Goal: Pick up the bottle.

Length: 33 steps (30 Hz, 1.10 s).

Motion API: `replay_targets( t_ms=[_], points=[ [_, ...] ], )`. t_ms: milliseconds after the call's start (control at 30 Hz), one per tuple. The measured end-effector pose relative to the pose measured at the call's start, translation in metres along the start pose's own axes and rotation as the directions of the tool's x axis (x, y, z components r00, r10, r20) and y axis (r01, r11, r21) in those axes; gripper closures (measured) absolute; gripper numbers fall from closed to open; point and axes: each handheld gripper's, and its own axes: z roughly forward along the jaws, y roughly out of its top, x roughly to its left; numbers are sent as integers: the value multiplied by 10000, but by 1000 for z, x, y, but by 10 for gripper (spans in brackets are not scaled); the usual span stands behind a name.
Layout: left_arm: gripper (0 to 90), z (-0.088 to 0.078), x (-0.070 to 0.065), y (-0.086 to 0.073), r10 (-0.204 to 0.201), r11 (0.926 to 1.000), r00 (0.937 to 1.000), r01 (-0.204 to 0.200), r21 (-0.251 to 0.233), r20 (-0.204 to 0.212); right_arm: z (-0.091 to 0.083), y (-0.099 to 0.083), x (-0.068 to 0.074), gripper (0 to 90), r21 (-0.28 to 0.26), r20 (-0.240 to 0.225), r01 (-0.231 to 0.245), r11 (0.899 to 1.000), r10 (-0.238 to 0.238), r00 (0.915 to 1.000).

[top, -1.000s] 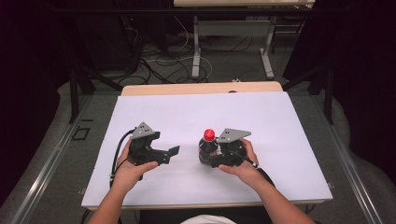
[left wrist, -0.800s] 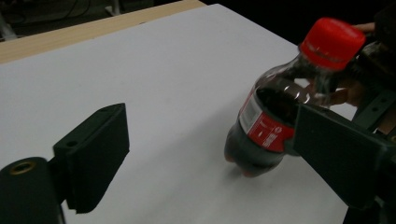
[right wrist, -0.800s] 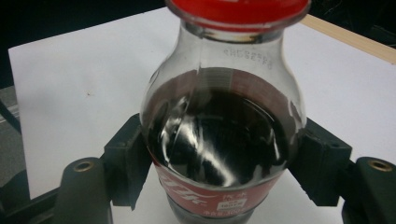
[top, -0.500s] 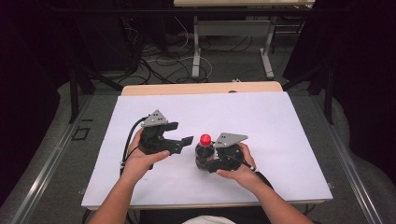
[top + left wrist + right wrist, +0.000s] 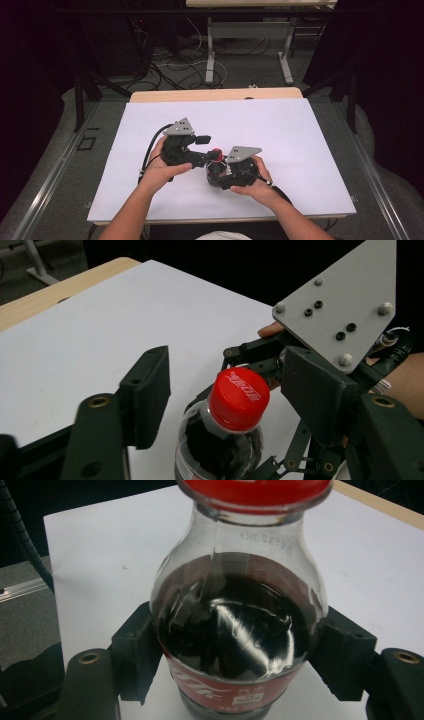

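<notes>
1. The room is dark, with wires on the floor behind a table (image 5: 310,125) that has a white top.
2. A small bottle (image 5: 235,625) of dark soda stands near the front edge of the table, about in the middle between its left and right edges.
3. The bottle has a red cap (image 5: 239,398) on top, and the cap looks closed.
4. The right gripper (image 5: 220,176) holds the bottle around its belly. In the right gripper view, one black pad presses each side of the bottle.
5. The left gripper (image 5: 235,405) is up by the cap. Its fingers (image 5: 147,395) are wide apart, one on each side of the cap, and neither touches it.
6. I think the job right now is to grab the cap so it can be twisted off.
7. To do it well, the left gripper should sit level with the cap, with the cap right in the middle, and then squeeze.
8. The right gripper should keep a tight hold, so the bottle does not spin or tip over.
</notes>
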Motion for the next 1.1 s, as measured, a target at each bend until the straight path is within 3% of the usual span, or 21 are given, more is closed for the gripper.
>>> replay_targets(
  t_ms=[200,300,367,667,900,967,1000,1100],
  points=[
    [457,3,4,-2,-169,9999,9981,167,39,592,0,0,1,294,-35,-214,38,10000,-39,9998],
    [529,6,3,-4,-230,9997,9966,222,109,785,0,1,2,294,60,-450,81,9999,-79,9990],
    [551,7,3,-5,-47,9997,9955,26,230,951,1,1,3,293,75,-472,141,9999,-137,9988],
    [608,10,1,-9,93,9993,9948,-130,358,1019,1,0,4,293,209,-691,180,9996,-166,9975],
    [613,10,-6,-9,-184,9992,9988,168,358,460,3,0,6,295,170,-635,117,9998,-106,9979],
    [614,10,-11,-8,-163,9990,9999,162,417,13,3,1,7,295,125,-529,34,9999,-27,9986],
    [614,10,-11,-8,-163,9990,9999,162,417,13,3,1,7,295,125,-529,34,9999,-27,9986],
    [615,13,-19,-6,-217,9992,9972,241,325,-717,3,1,7,296,31,-221,-88,10000,89,9997]
  ],
)
